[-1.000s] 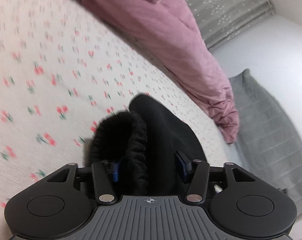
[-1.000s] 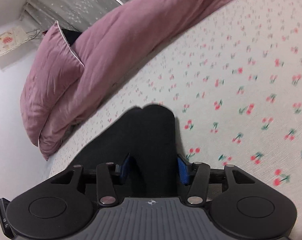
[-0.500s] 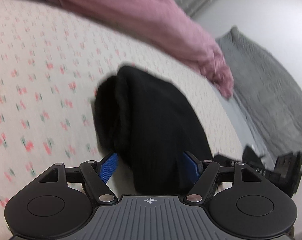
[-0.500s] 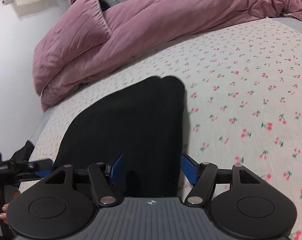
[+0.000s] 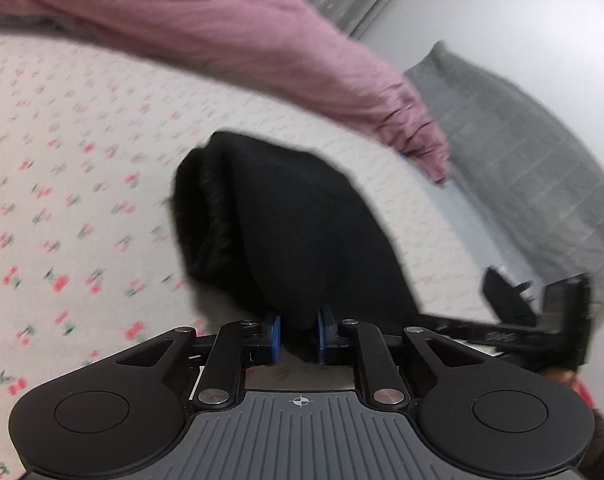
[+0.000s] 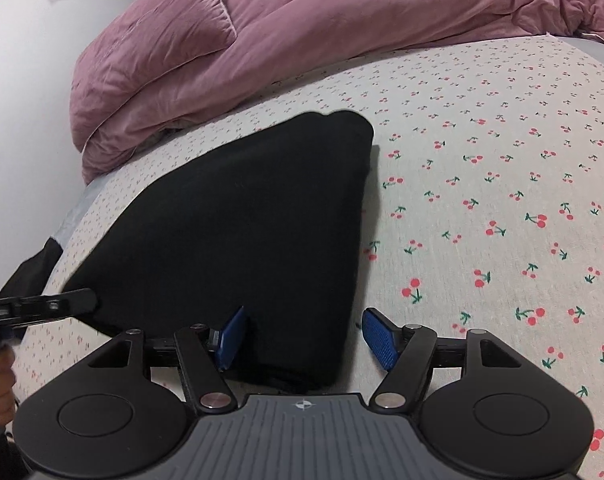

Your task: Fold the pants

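Note:
The black pants (image 6: pixel 237 220) lie folded on the cherry-print bed sheet (image 6: pixel 502 184); they also show in the left wrist view (image 5: pixel 285 224), with the gathered waistband to the left. My left gripper (image 5: pixel 299 338) is shut on the near edge of the pants. My right gripper (image 6: pixel 306 338) is open, its blue pads on either side of the near corner of the pants without touching. The left gripper (image 6: pixel 41 306) shows at the pants' left edge in the right wrist view; the right gripper (image 5: pixel 542 316) shows at the right in the left wrist view.
A mauve duvet (image 6: pixel 322 28) and pillow (image 6: pixel 161 28) are heaped along the far side of the bed. A grey quilted cushion (image 5: pixel 522 140) leans against the white wall. The bed edge runs just left of the pants.
My left gripper has closed on the near edge of the pants. My right gripper has opened wider and let the pants lie flat. Both views have drawn back.

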`<state>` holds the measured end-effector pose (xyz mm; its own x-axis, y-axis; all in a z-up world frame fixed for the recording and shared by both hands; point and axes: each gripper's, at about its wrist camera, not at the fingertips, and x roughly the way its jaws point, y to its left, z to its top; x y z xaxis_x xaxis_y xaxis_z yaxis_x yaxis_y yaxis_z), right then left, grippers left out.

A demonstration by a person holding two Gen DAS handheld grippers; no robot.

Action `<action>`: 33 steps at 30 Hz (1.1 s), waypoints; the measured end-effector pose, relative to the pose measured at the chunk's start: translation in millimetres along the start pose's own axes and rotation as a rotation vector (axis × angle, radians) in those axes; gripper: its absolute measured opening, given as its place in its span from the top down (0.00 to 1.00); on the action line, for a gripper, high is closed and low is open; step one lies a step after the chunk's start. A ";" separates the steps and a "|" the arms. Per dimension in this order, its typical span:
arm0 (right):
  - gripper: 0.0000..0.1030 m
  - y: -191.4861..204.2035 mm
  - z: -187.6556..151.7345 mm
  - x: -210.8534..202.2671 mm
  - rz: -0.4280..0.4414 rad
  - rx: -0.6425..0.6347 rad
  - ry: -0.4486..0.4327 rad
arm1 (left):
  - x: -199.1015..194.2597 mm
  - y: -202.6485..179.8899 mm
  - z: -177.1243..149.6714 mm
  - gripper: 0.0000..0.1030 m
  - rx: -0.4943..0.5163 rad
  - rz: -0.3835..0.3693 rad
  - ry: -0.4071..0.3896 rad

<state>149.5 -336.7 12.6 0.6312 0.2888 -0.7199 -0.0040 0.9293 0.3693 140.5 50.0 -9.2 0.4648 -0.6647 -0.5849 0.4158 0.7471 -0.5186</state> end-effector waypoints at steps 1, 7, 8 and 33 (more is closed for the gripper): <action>0.36 -1.5 -1.4 0.9 0.004 0.002 0.007 | 5.0 5.4 -2.2 0.86 -0.011 0.014 0.021; 0.36 -11.7 -8.1 3.5 0.022 0.015 0.029 | 21.3 15.8 -12.4 0.82 0.000 0.052 0.071; 0.35 -11.0 -8.2 1.1 0.016 0.020 0.031 | 20.2 13.9 -13.1 0.82 0.009 0.052 0.067; 0.04 35.0 -20.7 -76.1 -0.308 -0.108 -0.163 | -11.1 -105.9 -39.6 0.01 0.273 0.453 -0.034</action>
<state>85.3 -321.4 68.2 0.7305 -0.0409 -0.6817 0.1294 0.9884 0.0794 60.4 -21.6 27.5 0.6687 -0.2784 -0.6895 0.3535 0.9348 -0.0346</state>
